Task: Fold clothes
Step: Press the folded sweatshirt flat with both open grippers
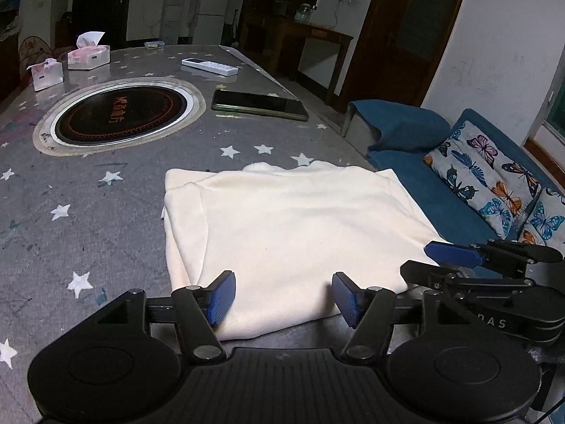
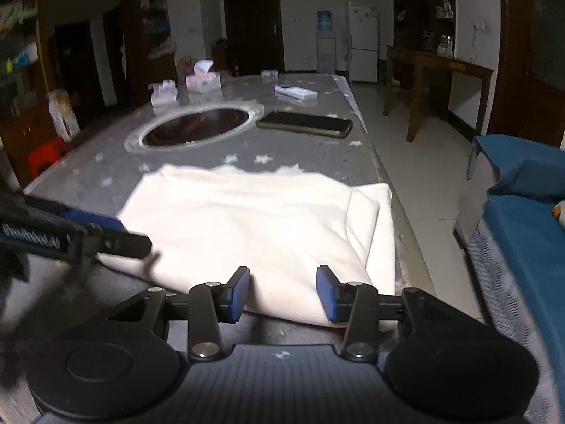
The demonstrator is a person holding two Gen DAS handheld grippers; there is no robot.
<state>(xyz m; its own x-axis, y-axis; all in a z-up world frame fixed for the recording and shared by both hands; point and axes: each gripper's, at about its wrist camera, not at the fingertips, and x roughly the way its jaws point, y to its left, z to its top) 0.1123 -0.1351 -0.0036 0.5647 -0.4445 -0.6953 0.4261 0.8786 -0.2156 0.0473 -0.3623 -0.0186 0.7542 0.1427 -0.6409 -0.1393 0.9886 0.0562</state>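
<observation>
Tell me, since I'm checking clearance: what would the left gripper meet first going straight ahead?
Probably the cream garment: the open left gripper already sits at its near edge, with nothing between.

One folded cream garment (image 1: pixel 282 233). Two grippers: left (image 1: pixel 284 298) and right (image 2: pixel 282 293). Two tissue boxes (image 1: pixel 88 57) (image 1: pixel 47 75). One phone (image 1: pixel 259 105). One white remote control (image 1: pixel 209 66). One round inset cooktop (image 1: pixel 122 115). One small container (image 1: pixel 154 44) at the table's far end. One table (image 1: pixel 88 190).
</observation>
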